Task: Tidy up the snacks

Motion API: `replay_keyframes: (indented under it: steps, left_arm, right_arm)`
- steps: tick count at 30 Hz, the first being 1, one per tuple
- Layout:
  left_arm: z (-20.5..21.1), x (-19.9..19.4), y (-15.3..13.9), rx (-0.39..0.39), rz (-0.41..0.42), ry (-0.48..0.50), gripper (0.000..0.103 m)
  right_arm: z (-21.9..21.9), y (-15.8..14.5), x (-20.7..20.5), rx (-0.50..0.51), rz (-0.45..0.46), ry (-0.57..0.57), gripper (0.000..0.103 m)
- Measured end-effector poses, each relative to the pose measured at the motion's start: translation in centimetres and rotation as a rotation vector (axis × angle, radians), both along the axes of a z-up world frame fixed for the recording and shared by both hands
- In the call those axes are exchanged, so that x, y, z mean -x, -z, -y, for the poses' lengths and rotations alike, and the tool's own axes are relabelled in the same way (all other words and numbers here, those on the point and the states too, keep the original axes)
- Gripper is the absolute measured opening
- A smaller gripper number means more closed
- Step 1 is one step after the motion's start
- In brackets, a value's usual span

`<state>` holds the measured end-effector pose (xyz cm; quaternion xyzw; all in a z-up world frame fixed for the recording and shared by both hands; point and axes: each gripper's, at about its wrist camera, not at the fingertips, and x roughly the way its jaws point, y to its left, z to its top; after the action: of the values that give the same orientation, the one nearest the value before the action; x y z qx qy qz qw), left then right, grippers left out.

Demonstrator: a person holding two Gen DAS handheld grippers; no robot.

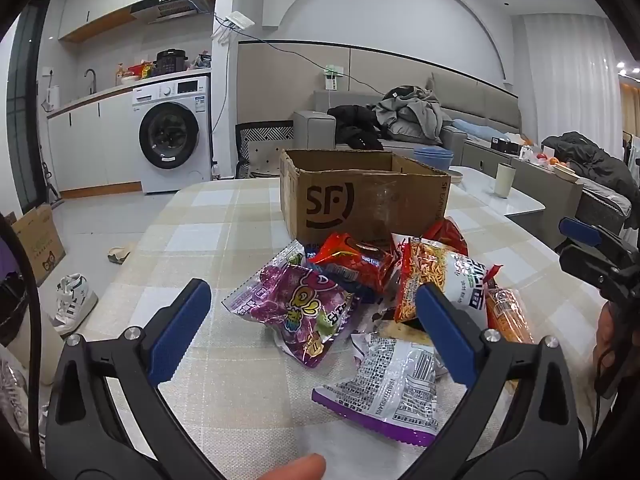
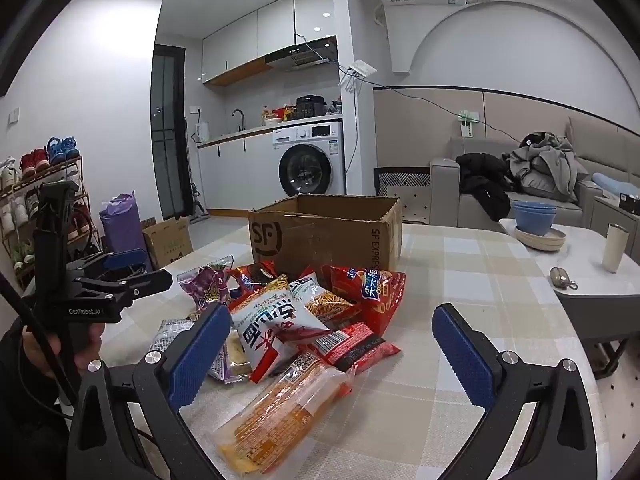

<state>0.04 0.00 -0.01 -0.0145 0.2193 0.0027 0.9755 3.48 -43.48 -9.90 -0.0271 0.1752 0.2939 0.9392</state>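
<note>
I am holding both tools above a checked tablecloth (image 1: 208, 216), and neither is carrying anything. My left gripper (image 1: 308, 322) is standing spread wide, nothing between its blue pads; my right gripper (image 2: 332, 344) is spread just as wide and equally empty. Both are tilting a little downward toward the snack pile.

The pile is lying just in front of an open SF cardboard box (image 1: 362, 196), which is sitting at twelve o'clock from the snacks, nearly touching them. I am judging the box to be where the snacks belong, so the step in hand is picking a first packet.

To do it well, I am thinking of starting with whatever lies loose on the outside. For my left tool that is the purple candy bag (image 1: 300, 304), at about ten o'clock in the heap, or the silver-and-purple packet (image 1: 390, 384) at six o'clock. For my right tool it is the long orange packet (image 2: 280, 404), nearest and lying slantwise. Pinching a crimped edge seems safer than squeezing the middle, since these bags are puffy, slick and likely to crackle and slide.

The rest is overlapping: a white-and-orange noodle-snack bag (image 2: 276, 328) on top, a red bag (image 2: 372, 292) behind it at one o'clock, a small red packet (image 2: 356, 346) beneath.
</note>
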Motion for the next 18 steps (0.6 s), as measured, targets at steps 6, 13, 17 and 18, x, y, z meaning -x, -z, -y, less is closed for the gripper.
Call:
replay_keyframes:
  steps: [6,13,17,18]
  left_arm:
    - [-0.03,-0.18,0.06,0.016,-0.005,0.002,0.102]
    - [-0.09,-0.24,0.26,0.006,-0.004,0.011,0.102]
    - [0.09,-0.01,0.09,0.005,-0.002,0.009,0.102]
    - [0.14,0.06,0.08,0.003,0.001,0.008,0.102]
  right_arm:
    - [0.11,-0.01,-0.01,-0.005,0.007,0.001,0.103]
    - [0.28,-0.02,-0.12,-0.007,0.002,0.001,0.103]
    - [0.12,-0.03,-0.06,-0.007,0.002,0.004,0.103]
    - [0.10,-0.09,-0.05,-0.009,0.003,0.003,0.103]
